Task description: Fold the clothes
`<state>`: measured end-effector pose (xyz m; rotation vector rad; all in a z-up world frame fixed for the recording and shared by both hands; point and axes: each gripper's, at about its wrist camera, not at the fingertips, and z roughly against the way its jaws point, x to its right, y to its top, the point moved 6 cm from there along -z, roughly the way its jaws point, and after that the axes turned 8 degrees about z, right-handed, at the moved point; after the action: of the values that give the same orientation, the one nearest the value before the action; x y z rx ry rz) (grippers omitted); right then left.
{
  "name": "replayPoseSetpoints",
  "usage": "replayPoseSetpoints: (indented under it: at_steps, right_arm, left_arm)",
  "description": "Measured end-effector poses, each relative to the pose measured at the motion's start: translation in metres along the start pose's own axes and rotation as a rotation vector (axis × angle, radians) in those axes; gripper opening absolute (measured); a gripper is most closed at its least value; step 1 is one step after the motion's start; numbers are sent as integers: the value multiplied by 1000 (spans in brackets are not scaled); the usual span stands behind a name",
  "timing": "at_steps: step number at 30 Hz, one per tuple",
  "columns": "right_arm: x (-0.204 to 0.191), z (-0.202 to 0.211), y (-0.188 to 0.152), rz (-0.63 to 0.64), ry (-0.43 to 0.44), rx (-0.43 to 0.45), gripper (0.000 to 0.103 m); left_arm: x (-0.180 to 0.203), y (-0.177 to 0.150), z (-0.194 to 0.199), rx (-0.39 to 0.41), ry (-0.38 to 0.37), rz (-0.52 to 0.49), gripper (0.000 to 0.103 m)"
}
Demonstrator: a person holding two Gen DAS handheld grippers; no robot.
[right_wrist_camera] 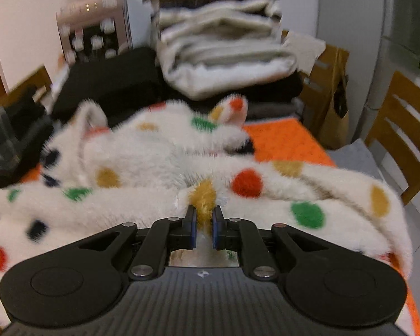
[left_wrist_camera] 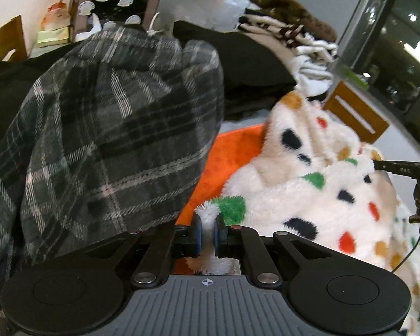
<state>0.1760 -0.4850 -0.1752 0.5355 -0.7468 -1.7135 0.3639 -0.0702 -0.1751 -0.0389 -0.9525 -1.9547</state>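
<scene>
Left gripper (left_wrist_camera: 207,231): nearly closed, pinching a white tuft at the edge of the fleece (left_wrist_camera: 308,196). Right gripper (right_wrist_camera: 203,224): nearly closed, pinching a mustard-spotted fold of the same fleece (right_wrist_camera: 159,151). Fleece: spotted, rumpled, lying on the orange cover (right_wrist_camera: 288,142), spread from 9 to 3 o'clock in the right wrist view and from 12 to 4 o'clock in the left wrist view.

Hazards:

- Shallow grip, left side. Holds only a thin tuft of pile. Likely slip if pulled hard; pile may give before the cloth follows.
- Bunched grip, right side. Appears to hold a gathered ridge, not a clean edge. Likely skewed fold if lifted as is.
- Plaid cloth (left_wrist_camera: 106,128) at 9 to 11 o'clock in the left wrist view, close against the left gripper, possibly a sleeve; cannot tell. Risk of dragging over the fleece and hiding the fold line.
- Folded stack (right_wrist_camera: 224,53) at 12 o'clock in the right wrist view, on dark cloth (right_wrist_camera: 109,84) just behind the fleece. Risk of toppling if swung forward too far.
- Chair (right_wrist_camera: 406,128) at 3 o'clock, near the cover's edge. Risk of fleece sliding off that side.
</scene>
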Motion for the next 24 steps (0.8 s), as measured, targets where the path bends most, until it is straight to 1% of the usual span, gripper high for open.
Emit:
replayPoseSetpoints:
  at_steps: [1, 3, 4, 5, 7, 9, 10, 11, 12, 13, 14, 16, 18, 22, 24]
  right_arm:
    - [-2, -11, -4, 3, 1, -15, 15]
    - [-1, -21, -6, 6, 7, -14, 17]
    - [1, -19, -5, 6, 7, -6, 18]
    - [3, -18, -5, 6, 8, 2, 23]
    - [7, -5, 1, -2, -6, 32, 28]
    - [13, 20, 10, -20, -27, 76, 35]
    - [15, 33, 13, -28, -26, 90, 36]
    - [18, 47, 16, -36, -24, 103, 37]
    - [18, 61, 14, -39, -24, 104, 38]
    - [18, 75, 12, -43, -25, 105, 38]
    - [19, 89, 10, -46, -25, 106, 38]
    - [19, 117, 7, -52, -25, 107, 39]
    - [18, 142, -4, -57, -30, 98, 39]
    - [17, 191, -34, -82, -26, 88, 41]
    - [17, 213, -51, -96, -19, 84, 41]
  left_arm:
    - [0, -1, -2, 2, 17, 1, 13]
    - [-1, -2, -5, 5, 50, 4, 18]
    - [-1, -2, -3, 13, 57, 15, 18]
    - [-2, -1, -1, 22, 61, 30, 19]
    - [0, 2, 9, 43, 64, 47, 24]
    - [7, 5, 26, 76, 58, 58, 36]
    - [11, 5, 35, 94, 53, 66, 39]
    - [15, 6, 44, 111, 49, 73, 45]
    - [20, 7, 50, 123, 48, 80, 51]
    - [26, 6, 57, 134, 44, 82, 54]
    - [32, 5, 64, 144, 40, 83, 59]
    - [47, -1, 77, 160, 32, 63, 63]
    - [63, -7, 88, 168, 24, 48, 67]
    - [95, -26, 103, 171, 31, -2, 71]
    - [112, -38, 108, 174, 34, -30, 77]
